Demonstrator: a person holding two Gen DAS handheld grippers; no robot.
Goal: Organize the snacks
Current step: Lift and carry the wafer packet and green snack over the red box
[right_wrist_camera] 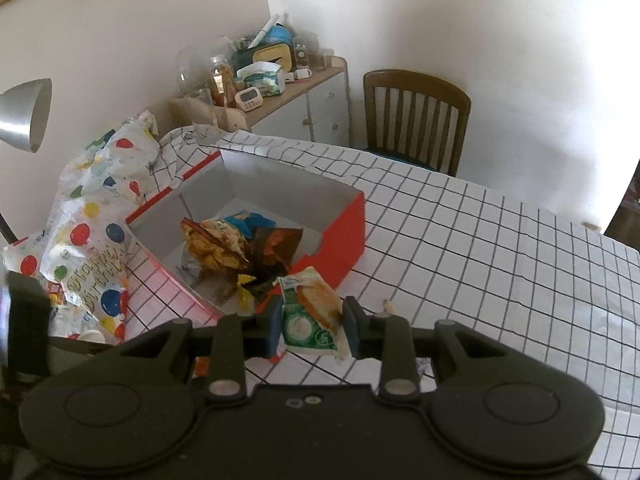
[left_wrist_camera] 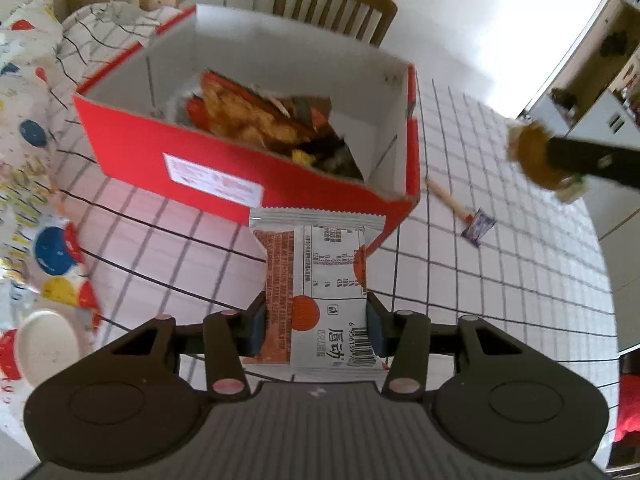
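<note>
Table (right_wrist_camera: 500, 248) under a white cloth with a black grid fills both views, a wooden chair (right_wrist_camera: 416, 120) standing at its far side. Crumpled balloon-print wrapping paper (right_wrist_camera: 96, 216) lies heaped on the left. Between paper and bare cloth sits an open red box (left_wrist_camera: 132, 144) with white inner walls, and loose snack packets (right_wrist_camera: 224, 248) are piled on its floor. The left gripper (left_wrist_camera: 316, 324) holds a white and orange snack pack (left_wrist_camera: 316, 272) across its width, both fingers pressed on its sides, the pack's far end reaching the near red wall of the box. The right gripper (right_wrist_camera: 312, 324) grips a smaller green and white packet (right_wrist_camera: 316, 312) between narrowly set fingers, just near of the box's near right corner. A small wrapped stick (left_wrist_camera: 460, 208) lies on the cloth right of the box
</note>
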